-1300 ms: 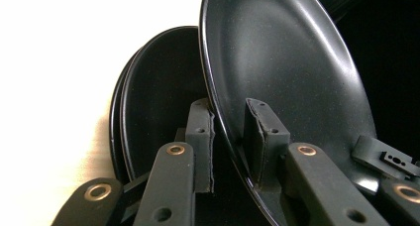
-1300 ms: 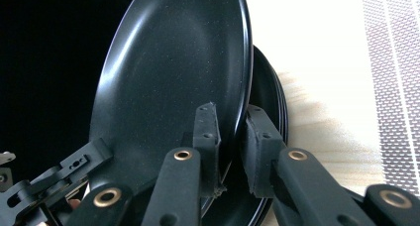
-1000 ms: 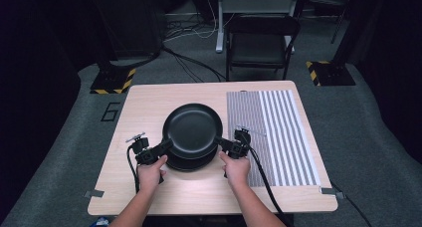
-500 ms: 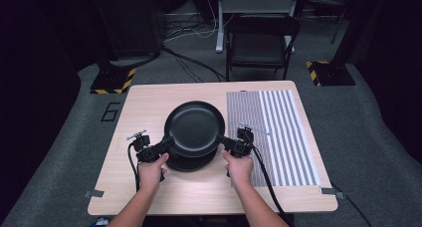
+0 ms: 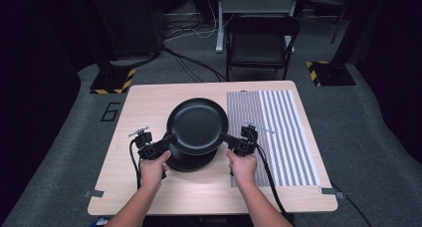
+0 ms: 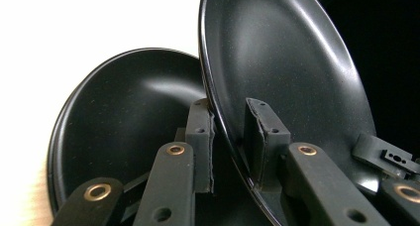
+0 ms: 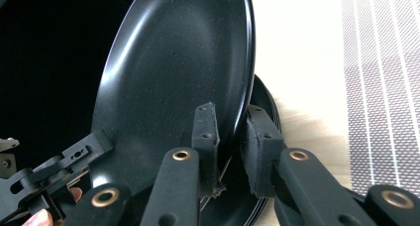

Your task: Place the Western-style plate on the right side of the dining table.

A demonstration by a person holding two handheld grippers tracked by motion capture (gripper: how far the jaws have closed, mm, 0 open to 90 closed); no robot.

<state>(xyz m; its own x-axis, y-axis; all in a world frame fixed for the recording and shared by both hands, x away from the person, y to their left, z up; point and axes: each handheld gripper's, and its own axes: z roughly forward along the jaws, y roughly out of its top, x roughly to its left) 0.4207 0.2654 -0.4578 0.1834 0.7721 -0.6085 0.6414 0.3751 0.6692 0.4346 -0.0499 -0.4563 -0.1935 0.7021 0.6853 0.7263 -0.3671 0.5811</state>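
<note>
My left gripper and right gripper each pinch opposite rims of the top black plate, held just above the stack of plates, seemingly two, on the wooden table. Beyond, right, lies the striped mat.

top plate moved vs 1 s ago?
Yes. The top plate, gripped at its rim by both hand-held grippers, has risen off the stack and now reaches further toward the table's far edge.
</note>
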